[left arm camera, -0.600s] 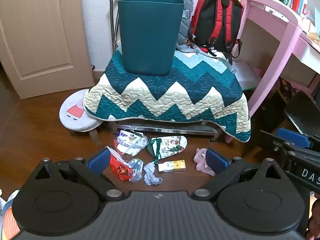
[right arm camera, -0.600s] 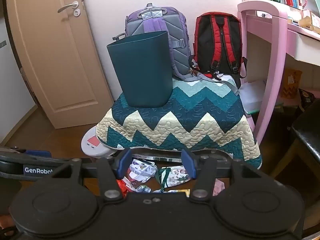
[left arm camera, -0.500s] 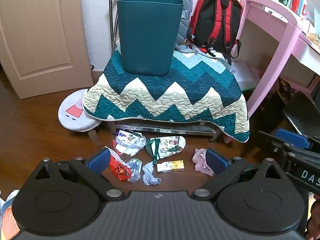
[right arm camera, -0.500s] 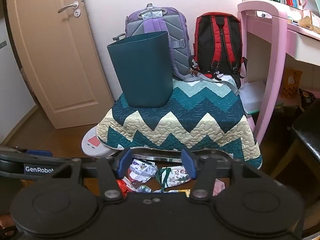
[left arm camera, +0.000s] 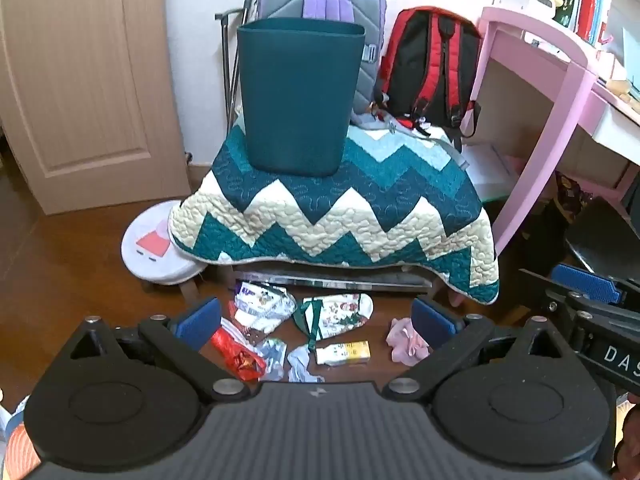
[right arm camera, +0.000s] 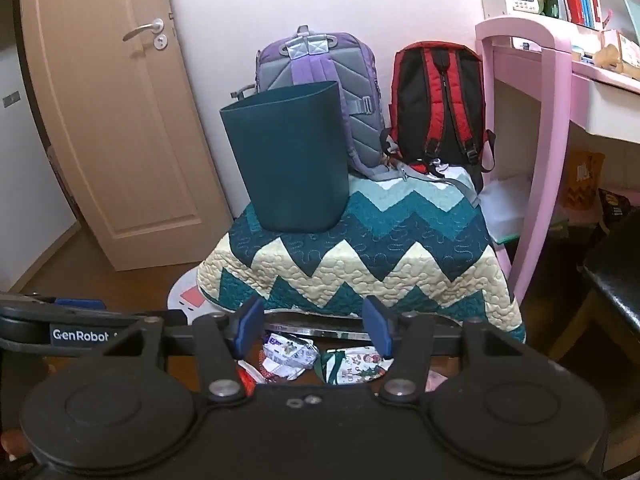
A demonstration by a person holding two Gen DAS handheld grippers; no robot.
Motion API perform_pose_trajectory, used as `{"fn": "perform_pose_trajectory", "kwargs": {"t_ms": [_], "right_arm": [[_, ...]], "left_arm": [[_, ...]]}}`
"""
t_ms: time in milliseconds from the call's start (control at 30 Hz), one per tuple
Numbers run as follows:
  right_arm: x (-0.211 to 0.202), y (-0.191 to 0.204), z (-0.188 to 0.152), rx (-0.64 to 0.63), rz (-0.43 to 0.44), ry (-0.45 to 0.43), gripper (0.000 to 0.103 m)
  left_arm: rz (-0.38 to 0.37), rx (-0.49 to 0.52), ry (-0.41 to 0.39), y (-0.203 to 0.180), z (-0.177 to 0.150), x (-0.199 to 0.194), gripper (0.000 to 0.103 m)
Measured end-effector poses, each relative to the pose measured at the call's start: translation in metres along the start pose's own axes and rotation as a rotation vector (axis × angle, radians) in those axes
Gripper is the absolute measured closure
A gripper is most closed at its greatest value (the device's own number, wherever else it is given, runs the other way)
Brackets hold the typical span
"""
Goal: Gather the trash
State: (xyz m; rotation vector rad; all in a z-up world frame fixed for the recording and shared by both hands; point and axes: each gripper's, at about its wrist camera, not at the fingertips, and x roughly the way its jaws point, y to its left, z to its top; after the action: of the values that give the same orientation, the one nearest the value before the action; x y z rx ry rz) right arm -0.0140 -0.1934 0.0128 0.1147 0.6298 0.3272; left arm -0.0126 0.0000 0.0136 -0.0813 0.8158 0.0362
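Dropping lower toward trash pile, bottom middle | left gripper fingers wide apart, empty | right gripper spread, empty | bin up top, maybe empty

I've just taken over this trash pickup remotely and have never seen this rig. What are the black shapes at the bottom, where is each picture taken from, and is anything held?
There is no robot arm: a person holds a two-finger gripper in each hand, each carrying a fisheye camera that looks forward along its fingers. The black shapes are the grippers' own bodies.

In the left wrist view the left gripper is open and empty above the trash on the wooden floor: a red wrapper, a white printed wrapper, a small yellow-and-white carton and a pink crumpled piece.

In the right wrist view the right gripper is open and empty too.

The teal bin stands on a zigzag quilt, with two backpacks behind it.
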Motion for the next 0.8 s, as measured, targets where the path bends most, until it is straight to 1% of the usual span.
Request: {"fn": "perform_pose_trajectory", "kwargs": {"t_ms": [233,800], "right_arm": [[-0.0046,0.0008,0.0009,0.008,-0.008,-0.026,0.048],[-0.0065,-0.0025,-0.0019,0.004,-0.003,-0.031,0.048]], "left_arm": [[-0.002,0.015,-0.032,-0.0044,0.0014,-0.0044,0.001],[-0.01,0.017,-0.031,-0.0049,-0.0016,-0.0044,0.001]]}}
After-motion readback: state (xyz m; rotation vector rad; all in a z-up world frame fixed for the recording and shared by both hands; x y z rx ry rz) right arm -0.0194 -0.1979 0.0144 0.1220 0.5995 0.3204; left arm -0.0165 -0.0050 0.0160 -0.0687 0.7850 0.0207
